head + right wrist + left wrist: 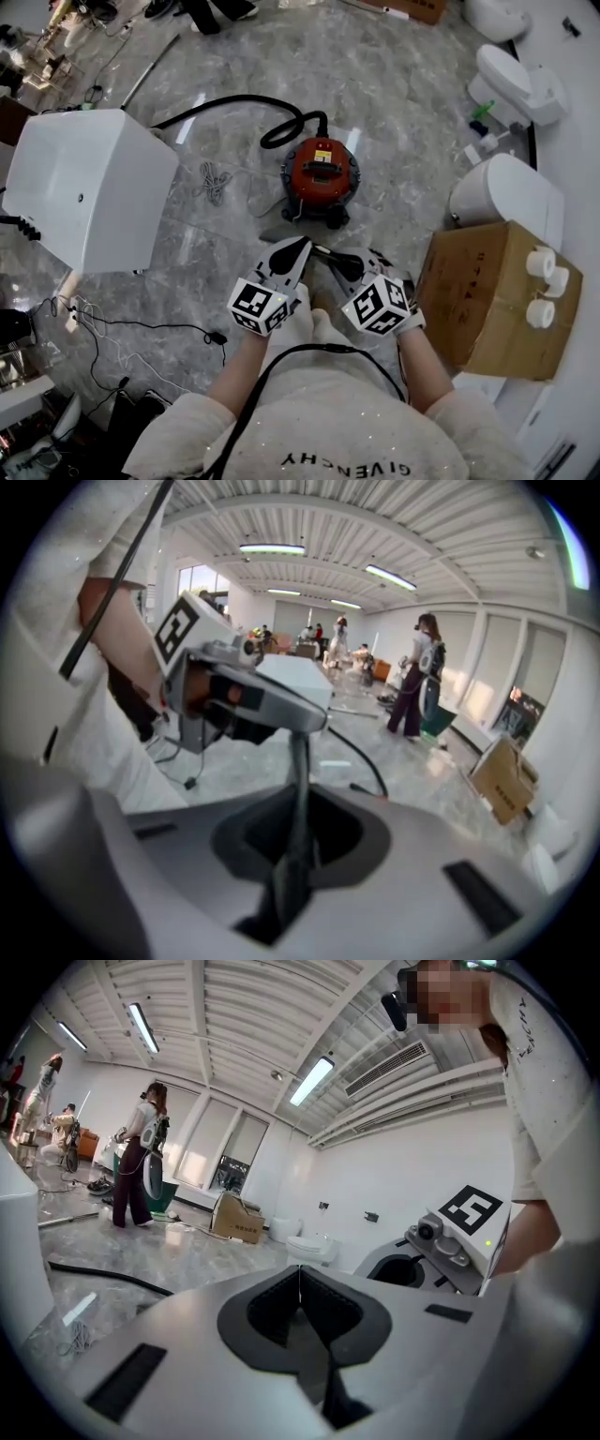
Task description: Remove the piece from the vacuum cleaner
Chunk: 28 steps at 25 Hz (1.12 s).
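Where the right gripper (pixel 298 803) closes, its jaws stand nearly together and pinch a thin grey piece (pixel 298 761), which rises edge-on from the pads towards the tip of the left gripper (pixel 300 1288). In the left gripper view that gripper's own jaws are pressed together, with only a hair-thin pale line in the seam between them. From the head view the two grippers are held side by side close in front of the person's body, tips turned inward, and the piece shows as a dark bar running between them. Well apart from it, farther out on the grey marble floor (pixel 403 112), sits the red and black vacuum cleaner (pixel 321 173), upright, with its black hose (pixel 281 127) looping away to the upper left. A large white cabinet (pixel 89 187) stands to the left, a cardboard box (pixel 487 300) just right of the right gripper, and white toilets (pixel 511 192) line the wall beyond the box. Other people stand far off in the room.
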Tool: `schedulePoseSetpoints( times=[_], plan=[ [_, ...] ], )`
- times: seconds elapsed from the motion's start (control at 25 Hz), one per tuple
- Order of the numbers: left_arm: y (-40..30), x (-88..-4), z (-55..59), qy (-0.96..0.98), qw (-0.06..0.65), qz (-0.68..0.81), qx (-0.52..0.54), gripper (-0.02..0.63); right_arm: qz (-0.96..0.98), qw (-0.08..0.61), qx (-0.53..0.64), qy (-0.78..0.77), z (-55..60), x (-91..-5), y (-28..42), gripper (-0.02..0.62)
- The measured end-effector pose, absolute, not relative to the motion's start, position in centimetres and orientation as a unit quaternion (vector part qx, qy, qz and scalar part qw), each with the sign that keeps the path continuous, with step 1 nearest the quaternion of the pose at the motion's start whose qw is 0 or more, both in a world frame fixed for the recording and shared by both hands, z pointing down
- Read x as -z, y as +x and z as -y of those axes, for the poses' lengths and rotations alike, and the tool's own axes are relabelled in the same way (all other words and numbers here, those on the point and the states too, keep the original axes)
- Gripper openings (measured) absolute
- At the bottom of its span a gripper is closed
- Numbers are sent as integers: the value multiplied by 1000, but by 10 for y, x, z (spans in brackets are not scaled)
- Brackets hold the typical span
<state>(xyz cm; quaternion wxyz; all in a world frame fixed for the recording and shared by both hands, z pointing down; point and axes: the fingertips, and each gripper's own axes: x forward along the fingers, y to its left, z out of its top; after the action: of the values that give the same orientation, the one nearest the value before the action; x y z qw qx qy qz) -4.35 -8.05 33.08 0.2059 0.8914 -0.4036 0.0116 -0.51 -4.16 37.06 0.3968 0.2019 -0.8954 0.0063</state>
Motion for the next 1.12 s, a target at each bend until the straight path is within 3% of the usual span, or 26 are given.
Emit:
schedulePoseSetpoints(
  times=[0.6,1.12],
  plan=[
    [-35,-299,75,893,209,399,18,21,901,381,-16,207,33,-344,5,40],
    [-38,-266,72,907,167,387,9,21,908,365,-13,205,36,-313,0,40]
  ],
)
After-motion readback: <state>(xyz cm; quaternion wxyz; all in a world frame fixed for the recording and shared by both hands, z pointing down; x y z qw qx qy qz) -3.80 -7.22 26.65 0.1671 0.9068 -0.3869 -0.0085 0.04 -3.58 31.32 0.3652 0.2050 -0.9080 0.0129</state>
